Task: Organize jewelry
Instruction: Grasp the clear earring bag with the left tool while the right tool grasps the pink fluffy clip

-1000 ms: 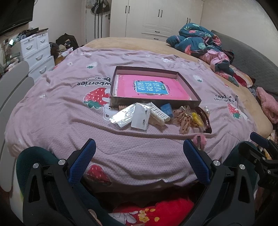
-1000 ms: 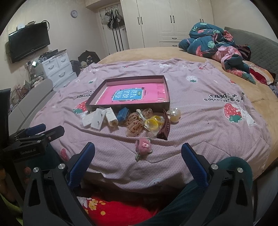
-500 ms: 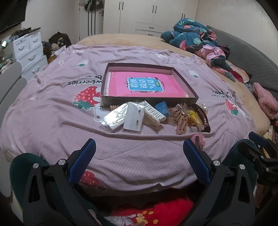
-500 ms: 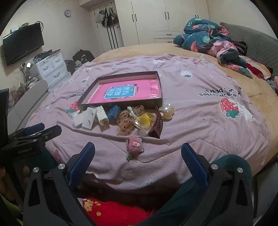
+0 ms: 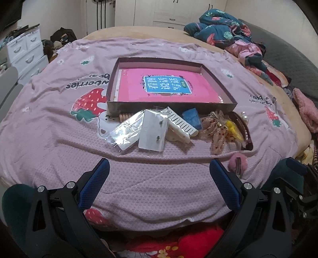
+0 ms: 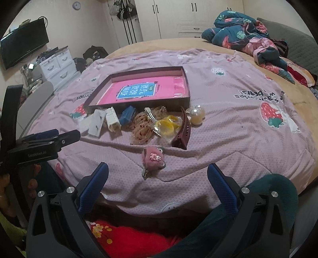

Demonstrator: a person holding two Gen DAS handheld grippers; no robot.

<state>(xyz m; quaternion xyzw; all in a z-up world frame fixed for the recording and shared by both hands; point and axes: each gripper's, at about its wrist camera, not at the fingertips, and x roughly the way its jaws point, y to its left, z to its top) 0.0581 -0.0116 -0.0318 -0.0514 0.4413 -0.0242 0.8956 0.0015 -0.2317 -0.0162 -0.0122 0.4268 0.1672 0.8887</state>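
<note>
Pink fluffy hair clip [image 6: 153,158] lies nearest | my right gripper [image 6: 156,179] and left gripper [image 5: 159,174] gape, empty | step: approach | next: grasp it, carry into dark shallow cardboard box [image 6: 187,87]

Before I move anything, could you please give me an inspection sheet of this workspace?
Surface: lilac strawberry-print bedspread, rumpled.
Job's things: shallow box holding only a pink booklet; in front of it lie earring cards, blue clip, yellow rings, maroon claw clip, pearl bobble; pink fluffy clip lies apart, nearest.
Clutter: bundled bedding at the far side.
Grippers: left tongs and right tongs both open, empty, short of the pile.
Cables: nothing seen.
Surroundings: white drawers, wall television, wardrobes.
</note>
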